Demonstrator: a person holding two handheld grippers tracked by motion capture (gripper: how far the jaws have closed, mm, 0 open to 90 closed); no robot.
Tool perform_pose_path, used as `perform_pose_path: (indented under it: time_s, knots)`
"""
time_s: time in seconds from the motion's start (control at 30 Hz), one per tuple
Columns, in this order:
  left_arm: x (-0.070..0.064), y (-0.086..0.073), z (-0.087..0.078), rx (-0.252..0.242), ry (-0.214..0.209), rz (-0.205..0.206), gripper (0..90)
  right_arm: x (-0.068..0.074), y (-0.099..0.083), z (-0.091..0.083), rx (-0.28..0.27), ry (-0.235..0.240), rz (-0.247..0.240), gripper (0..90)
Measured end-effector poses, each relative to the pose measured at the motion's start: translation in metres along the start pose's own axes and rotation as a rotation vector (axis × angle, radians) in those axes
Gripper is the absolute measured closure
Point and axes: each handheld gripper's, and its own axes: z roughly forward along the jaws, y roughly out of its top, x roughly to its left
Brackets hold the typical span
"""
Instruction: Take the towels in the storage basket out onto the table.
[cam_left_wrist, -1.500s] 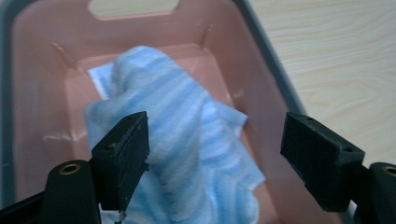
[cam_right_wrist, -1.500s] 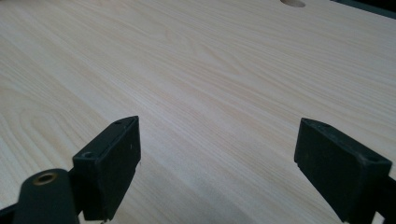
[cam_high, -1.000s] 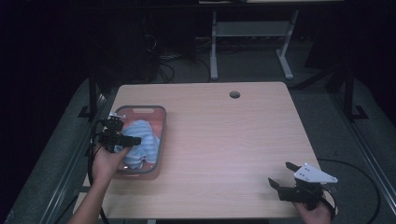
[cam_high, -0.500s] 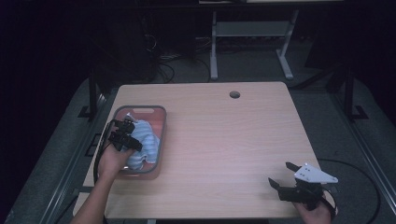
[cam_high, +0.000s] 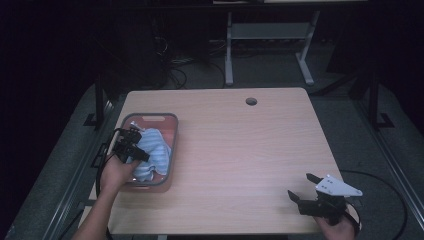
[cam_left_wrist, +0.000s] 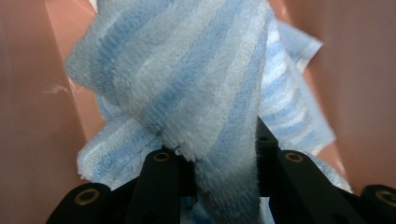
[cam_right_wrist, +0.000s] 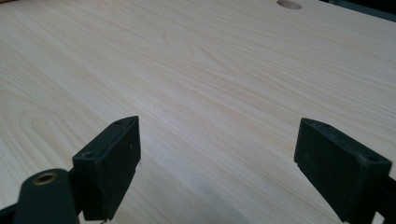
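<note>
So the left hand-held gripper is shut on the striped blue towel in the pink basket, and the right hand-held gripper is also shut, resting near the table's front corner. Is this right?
Not quite. The right hand-held gripper is open: the right gripper view shows its jaws wide apart over bare table. The rest holds: the left hand-held gripper is shut on the towel in the basket.

Light wood table (cam_high: 240, 150) with round cable hole (cam_high: 251, 101). Dark room, grey floor (cam_high: 345, 115); white metal frame legs (cam_high: 267, 35) behind, tangled cables (cam_high: 185, 70), probably power leads.
</note>
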Motion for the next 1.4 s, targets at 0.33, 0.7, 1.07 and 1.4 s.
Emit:
perform_pose_path:
  time_s: [0.33, 0.7, 1.07, 1.4]
  knots:
    - [0.006, -0.007, -0.026, -0.118, -0.114, -0.035, 70.1, -0.002, -0.001, -0.003, 0.001, -0.018, 0.019, 14.1]
    - [0.004, -0.001, -0.054, -0.223, -0.185, -0.037, 70.2, -0.003, -0.001, -0.001, 0.006, -0.020, 0.019, 14.1]
    - [0.004, 0.003, -0.083, -0.286, -0.166, -0.028, 70.4, -0.004, -0.001, -0.003, 0.002, -0.028, 0.017, 14.1]
    - [0.000, 0.007, -0.103, -0.309, -0.151, -0.004, 70.4, -0.003, 0.000, -0.002, 0.003, -0.027, 0.013, 14.1]
